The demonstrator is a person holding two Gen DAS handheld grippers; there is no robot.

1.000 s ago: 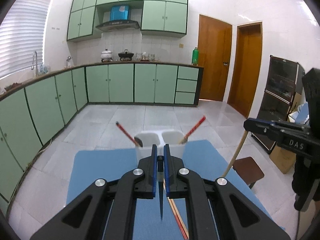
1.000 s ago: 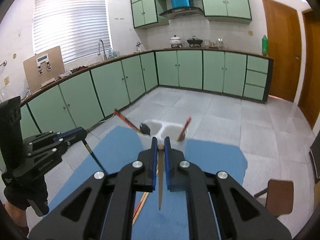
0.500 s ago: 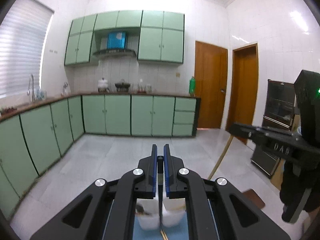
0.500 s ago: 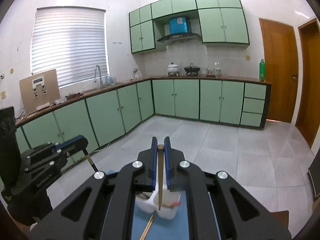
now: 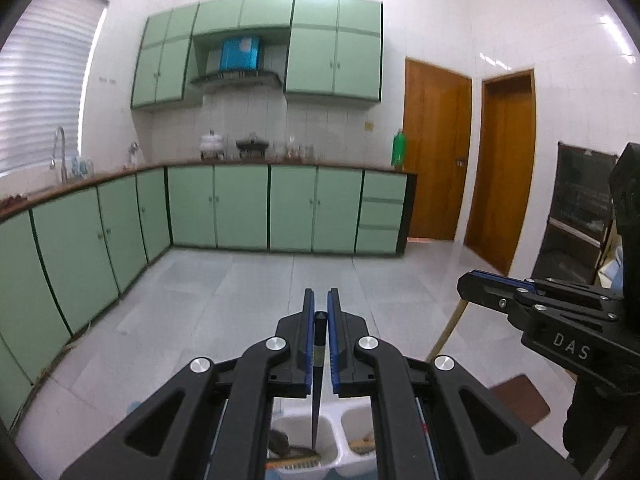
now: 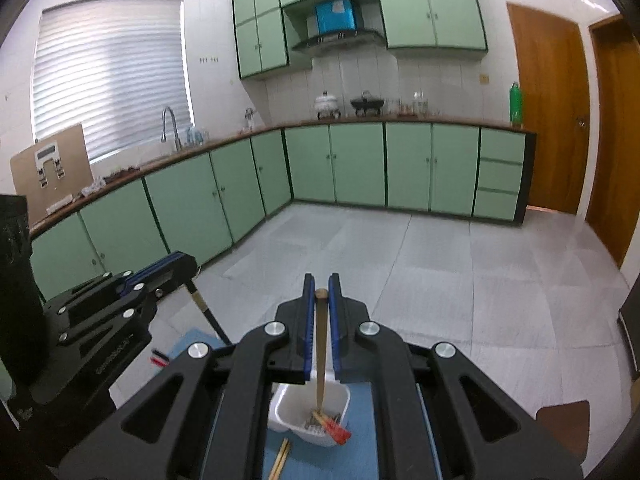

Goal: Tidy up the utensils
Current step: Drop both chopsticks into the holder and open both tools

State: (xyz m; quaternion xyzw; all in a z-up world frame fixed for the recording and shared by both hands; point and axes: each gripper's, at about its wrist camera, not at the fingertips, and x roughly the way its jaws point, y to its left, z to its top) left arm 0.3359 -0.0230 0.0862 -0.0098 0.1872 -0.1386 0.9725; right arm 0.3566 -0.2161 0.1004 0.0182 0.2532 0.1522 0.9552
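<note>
A: What is your left gripper [image 5: 319, 312] doing?

B: Your left fingers [image 5: 308, 344] are clenched on a dark chopstick [image 5: 317, 380]. It hangs down between them, and its tip points into the left compartment of the white holder [image 5: 338, 436] below. A dark spoon head [image 5: 280, 442] lies in that compartment. The gripper also shows at the left edge of the right wrist view [image 6: 188, 268], with the dark stick slanting down from it towards the blue mat [image 6: 196, 340].

A: And further right?

B: Your right gripper [image 6: 320, 292] is clenched too. Its fingers [image 6: 334, 320] grasp a light wooden chopstick [image 6: 320, 344], which hangs straight down with its lower end inside the holder's compartment [image 6: 288, 400]. A red-handled piece [image 6: 338, 432] leans out over the near rim there. I cannot tell whether the chopstick's tip touches the bottom.

A: Anything loose on the desk?

B: A pair of wooden chopsticks [image 6: 280, 458] lies on the mat, just beside the holder on its near side. In the left wrist view your right gripper [image 5: 496, 292] hangs at the right edge, with the pale stick slanting down from it.
</note>
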